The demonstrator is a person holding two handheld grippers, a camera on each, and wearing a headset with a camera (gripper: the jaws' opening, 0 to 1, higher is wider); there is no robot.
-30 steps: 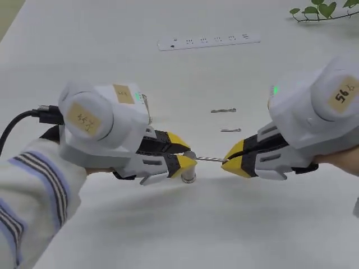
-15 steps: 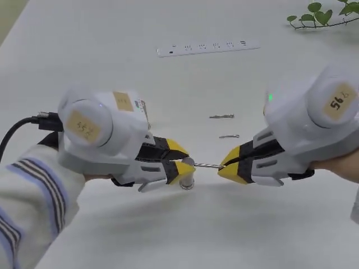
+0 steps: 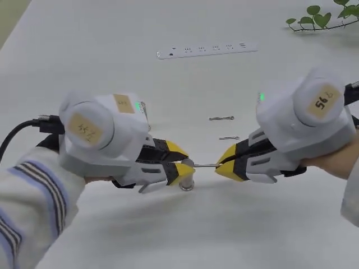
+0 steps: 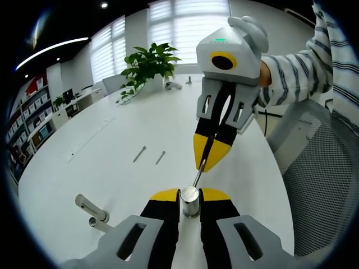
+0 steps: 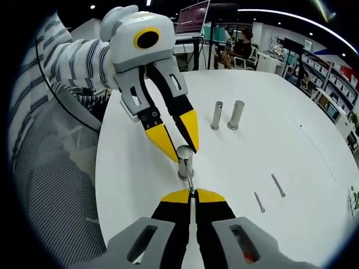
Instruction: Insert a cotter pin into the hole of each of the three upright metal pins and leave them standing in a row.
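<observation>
1. Desk (image 3: 112, 45): white. The whole head view has slid slightly, which is camera drift and not the things moving.
2. Left claw (image 3: 182, 166): clamped on an upright metal pin (image 5: 184, 159), whose foot appears to rest on the desk. This grip is unchanged.
3. Right claw (image 3: 221, 162): pinched tight on a cotter pin (image 3: 205, 165), which runs straight ahead of its tips to the metal pin's head.
4. Change: the gap between the two claws has narrowed over the last second, and less wire shows bare.
5. Reading: the cotter pin is probably feeding into the hole. The hole itself is too small to make out.
6. Two other metal pins (image 5: 216, 115) (image 5: 235, 114) stand beyond the left claw. I can't tell whether they are fitted.
7. Two spare cotter pins (image 3: 221, 118) (image 3: 229, 138) lie flat, off the right claw's right side.
</observation>
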